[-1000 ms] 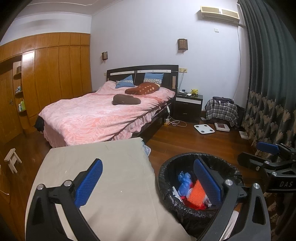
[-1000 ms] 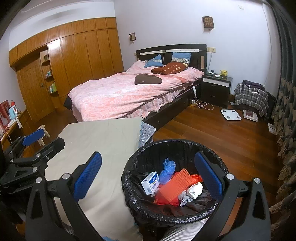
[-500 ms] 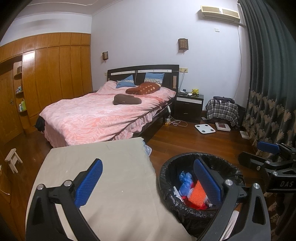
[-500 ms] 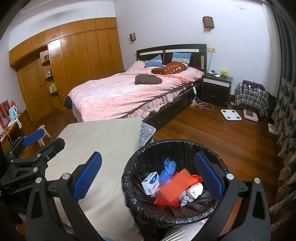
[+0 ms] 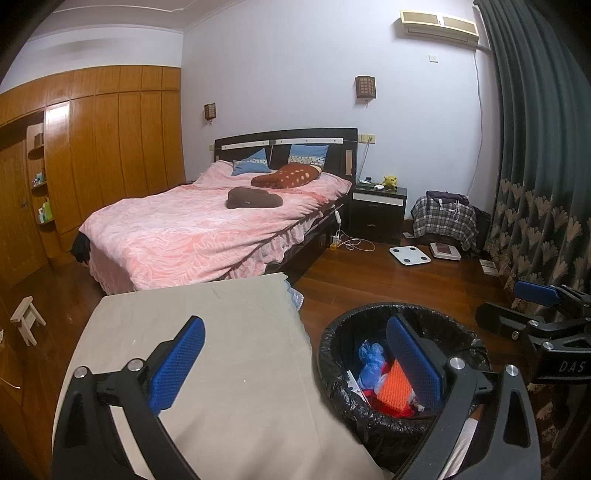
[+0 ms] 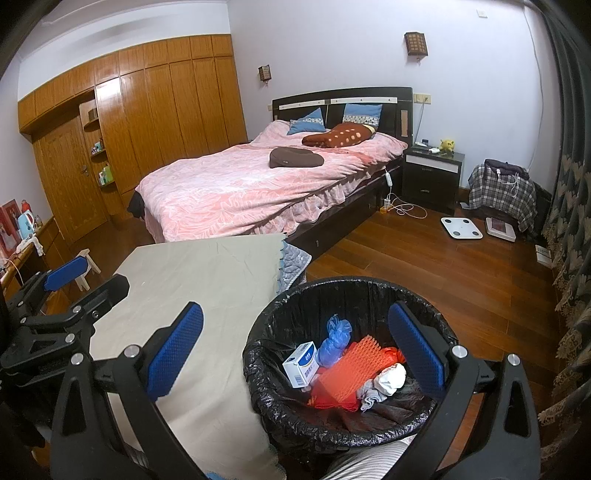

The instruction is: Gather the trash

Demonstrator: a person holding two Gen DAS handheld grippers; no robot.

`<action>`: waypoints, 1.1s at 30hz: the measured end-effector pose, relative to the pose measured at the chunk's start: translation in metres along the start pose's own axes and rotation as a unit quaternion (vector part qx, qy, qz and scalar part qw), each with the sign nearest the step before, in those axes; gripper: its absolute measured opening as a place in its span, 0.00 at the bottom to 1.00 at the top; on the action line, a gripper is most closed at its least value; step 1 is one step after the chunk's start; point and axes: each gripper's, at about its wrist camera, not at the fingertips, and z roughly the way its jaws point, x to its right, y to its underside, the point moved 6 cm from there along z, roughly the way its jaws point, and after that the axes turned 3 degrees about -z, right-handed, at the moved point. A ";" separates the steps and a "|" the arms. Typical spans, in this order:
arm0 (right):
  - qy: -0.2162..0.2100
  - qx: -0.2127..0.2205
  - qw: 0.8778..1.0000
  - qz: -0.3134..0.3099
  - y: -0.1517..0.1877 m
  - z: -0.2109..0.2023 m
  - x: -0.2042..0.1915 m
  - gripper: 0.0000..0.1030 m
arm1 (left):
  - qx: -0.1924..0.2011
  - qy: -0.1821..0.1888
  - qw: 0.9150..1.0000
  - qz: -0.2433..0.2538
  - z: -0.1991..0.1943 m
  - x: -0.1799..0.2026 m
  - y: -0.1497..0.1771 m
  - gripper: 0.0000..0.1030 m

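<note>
Nothing's budged in the last second: our left gripper [image 5: 295, 365] and right gripper [image 6: 299, 350] hang wide and empty, trash sits binned [image 6: 258, 354], so we're basically done.

Bed [image 5: 207, 229] with pink cover at frame centre, brown cushion [image 5: 253, 197] on top, blue pillows [image 5: 308, 151] against the dark headboard. Wooden wardrobe [image 5: 110, 147] along the left. Black nightstand [image 5: 378, 214] right of the bed, yellow toy [image 5: 389, 181] on it. White scale [image 5: 410, 254] on the wood floor, plaid cloth [image 5: 445, 221] behind. Dark curtain [image 5: 535, 147] at right edge. Air conditioner [image 5: 439, 22] upper right. Small stool [image 5: 26, 319] at left.
</note>
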 end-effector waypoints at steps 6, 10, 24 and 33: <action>0.000 0.000 1.000 0.000 0.000 0.002 -0.001 0.95 | -0.001 0.000 1.000 0.000 0.000 0.000 0.000 0.94; 0.000 0.000 1.000 0.000 0.000 0.002 -0.001 0.95 | -0.001 0.000 1.000 0.000 0.000 0.000 0.000 0.94; 0.000 0.000 1.000 0.000 0.000 0.002 -0.001 0.95 | -0.001 0.000 1.000 0.000 -0.001 0.001 0.000 0.94; 0.000 0.000 1.000 0.000 0.000 0.003 -0.002 0.95 | -0.002 0.000 1.000 0.001 0.002 -0.005 0.000 0.94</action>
